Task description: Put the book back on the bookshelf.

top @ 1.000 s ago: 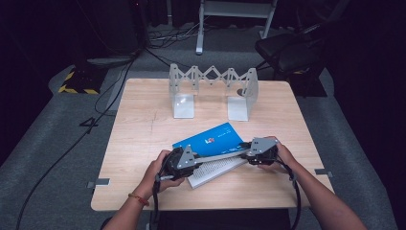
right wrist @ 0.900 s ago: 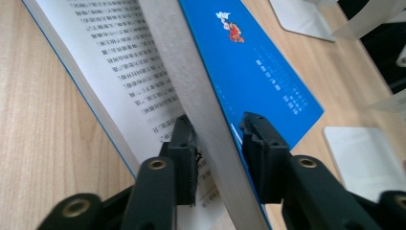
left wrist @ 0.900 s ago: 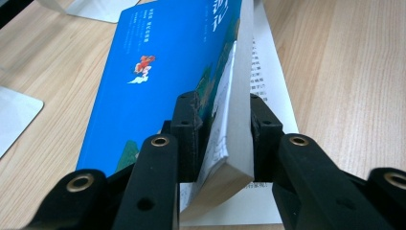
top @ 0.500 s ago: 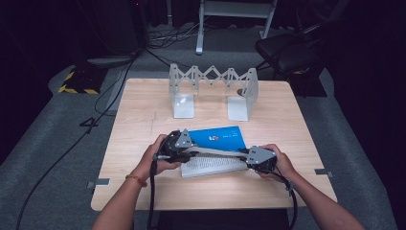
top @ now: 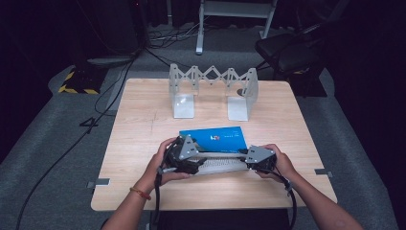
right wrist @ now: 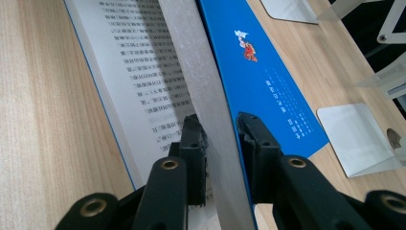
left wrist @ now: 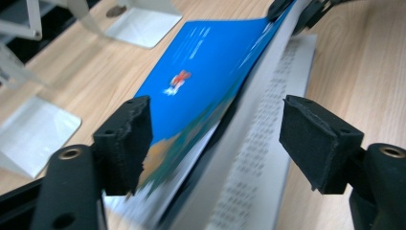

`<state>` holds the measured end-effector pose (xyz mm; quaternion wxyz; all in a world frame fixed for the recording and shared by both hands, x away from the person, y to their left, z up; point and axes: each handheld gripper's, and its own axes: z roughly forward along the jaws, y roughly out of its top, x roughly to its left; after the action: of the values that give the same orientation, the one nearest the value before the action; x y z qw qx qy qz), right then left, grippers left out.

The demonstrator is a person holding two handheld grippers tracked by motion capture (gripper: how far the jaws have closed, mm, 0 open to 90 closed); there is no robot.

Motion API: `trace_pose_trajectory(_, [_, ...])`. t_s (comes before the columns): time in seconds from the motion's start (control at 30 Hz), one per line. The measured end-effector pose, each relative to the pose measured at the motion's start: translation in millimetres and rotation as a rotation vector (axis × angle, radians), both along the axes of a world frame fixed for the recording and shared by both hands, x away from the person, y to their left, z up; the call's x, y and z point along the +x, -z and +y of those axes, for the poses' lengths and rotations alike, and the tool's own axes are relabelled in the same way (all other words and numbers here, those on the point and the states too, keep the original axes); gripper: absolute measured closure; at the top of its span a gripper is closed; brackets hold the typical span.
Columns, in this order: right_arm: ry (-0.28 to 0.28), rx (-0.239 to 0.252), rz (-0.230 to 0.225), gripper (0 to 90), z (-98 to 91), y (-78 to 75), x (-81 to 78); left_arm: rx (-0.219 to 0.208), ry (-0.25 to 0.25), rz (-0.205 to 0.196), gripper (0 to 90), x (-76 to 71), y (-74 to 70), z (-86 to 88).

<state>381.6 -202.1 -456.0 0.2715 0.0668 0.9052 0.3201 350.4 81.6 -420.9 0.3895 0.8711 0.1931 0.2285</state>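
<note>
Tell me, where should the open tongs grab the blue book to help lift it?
Probably the raised block of pages with the blue cover, at the end nearest the left tongs, coming along the table from that end. The book stands half open there, its thin edge already between the open pads. The right tongs pinch the same block at the far end.

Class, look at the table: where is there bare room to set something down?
Free: bare table left of the book, and the strip right of the metal rack. Crowded: the near middle, with both grippers at the book.
</note>
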Motion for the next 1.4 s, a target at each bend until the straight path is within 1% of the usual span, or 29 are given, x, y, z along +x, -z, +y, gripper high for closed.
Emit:
trace_pose_trajectory(0.07, [0.003,-0.005,-0.003,73.3,1.4,1.1,-1.3,0.016,0.013,-0.003,26.7,-3.4,0.4,-15.6])
trace_pose_trajectory(0.1, [0.000,-0.008,-0.006,73.3,1.9,1.3,-1.6,0.050,0.008,-0.003,26.7,-3.1,2.6,-26.9])
trace_pose_trajectory(0.2, [0.004,-0.016,-0.006,73.1,3.4,0.7,-3.2,0.093,-0.002,0.025,26.7,1.6,8.9,-40.8])
trace_pose_trajectory(0.27, [0.005,-0.013,-0.003,72.9,3.4,0.7,-3.3,0.113,-0.020,0.042,27.0,5.9,14.7,-45.6])
trace_pose_trajectory(0.3, [0.005,-0.012,-0.002,72.8,3.3,0.8,-3.4,0.143,-0.033,0.052,27.7,8.2,20.8,-47.2])
trace_pose_trajectory(0.33, [0.011,-0.004,0.011,72.0,3.3,0.7,-3.2,0.158,-0.025,0.056,33.7,8.9,23.6,-46.6])
trace_pose_trajectory(0.37, [0.011,-0.004,0.011,72.0,3.3,0.7,-3.2,0.158,-0.025,0.056,41.6,8.9,23.6,-46.6])
trace_pose_trajectory(0.4, [0.010,-0.003,0.016,71.5,3.6,1.0,-2.8,0.171,-0.032,0.062,41.6,9.7,26.5,-46.4])
trace_pose_trajectory(0.47, [0.010,-0.005,0.020,70.6,4.1,2.1,-2.7,0.209,-0.045,0.044,49.3,9.2,30.5,-46.1])
trace_pose_trajectory(0.5, [0.008,-0.003,0.023,69.7,4.2,2.8,-2.3,0.208,-0.049,0.041,59.8,10.7,30.6,-42.5])
trace_pose_trajectory(0.6, [0.008,0.017,0.027,67.6,2.7,2.7,-1.5,0.211,-0.032,0.040,64.5,11.8,30.1,-39.8])
trace_pose_trajectory(0.63, [0.003,0.070,0.036,64.3,-1.5,2.9,1.4,0.193,-0.033,0.041,65.5,11.6,30.9,-38.3])
trace_pose_trajectory(0.67, [-0.014,0.107,0.042,62.4,-5.4,3.6,4.0,0.177,-0.024,0.047,66.0,13.1,31.1,-35.7])
trace_pose_trajectory(0.7, [-0.014,0.107,0.042,62.4,-5.4,3.6,4.0,0.166,-0.017,0.056,66.0,14.0,31.2,-33.0])
trace_pose_trajectory(0.73, [-0.030,0.141,0.049,59.9,-10.3,4.9,7.5,0.154,-0.008,0.054,66.6,14.5,31.6,-31.1])
trace_pose_trajectory(0.77, [-0.035,0.157,0.056,56.8,-15.3,6.8,11.8,0.147,-0.005,0.053,66.9,14.8,31.5,-29.2])
trace_pose_trajectory(0.8, [-0.033,0.189,0.077,56.5,-25.4,11.5,21.4,0.137,0.004,0.062,67.2,16.1,31.1,-24.7])
trace_pose_trajectory(0.83, [-0.044,0.199,0.080,56.6,-29.8,13.9,25.8,0.124,0.009,0.064,67.5,17.2,31.1,-21.8])
trace_pose_trajectory(0.9, [-0.046,0.205,0.079,57.6,-32.9,15.8,29.4,0.112,0.009,0.074,67.8,18.2,30.8,-19.0])
trace_pose_trajectory(0.97, [-0.080,0.240,0.086,60.9,-36.0,16.5,33.7,0.090,0.017,0.084,68.1,20.5,30.5,-12.5])
trace_pose_trajectory(1.0, [-0.102,0.231,0.063,64.2,-33.4,15.3,32.7,0.087,0.019,0.093,68.0,21.3,30.6,-10.3])
trace_pose_trajectory(1.07, [-0.120,0.164,0.013,67.9,-25.8,11.3,26.7,0.072,0.005,0.117,65.3,23.9,28.9,-6.0])
trace_pose_trajectory(1.1, [-0.123,0.146,-0.002,69.0,-23.0,9.1,23.5,0.084,-0.006,0.127,62.2,24.0,27.3,-5.8])
trace_pose_trajectory(1.13, [-0.123,0.146,-0.002,69.0,-23.0,9.1,23.5,0.084,-0.006,0.127,58.9,24.0,27.3,-5.8])
trace_pose_trajectory(1.17, [-0.135,0.126,-0.001,70.2,-20.1,6.5,20.5,0.102,-0.012,0.121,58.9,22.9,25.5,-6.8])
trace_pose_trajectory(1.27, [-0.141,0.108,-0.014,72.0,-12.9,1.6,12.6,0.112,-0.018,0.110,49.1,17.8,22.0,-16.3])
trace_pose_trajectory(1.3, [-0.147,0.094,-0.023,73.2,-7.8,-0.8,6.4,0.145,-0.023,0.093,44.0,13.8,22.3,-27.7])
trace_pose_trajectory(1.33, [-0.151,0.087,-0.025,73.9,-5.2,-1.9,3.1,0.165,-0.014,0.087,41.4,12.1,22.9,-33.0])
trace_pose_trajectory(1.4, [-0.154,0.084,-0.029,74.4,-2.8,-3.2,-0.1,0.178,-0.017,0.078,39.0,10.8,23.8,-37.8])
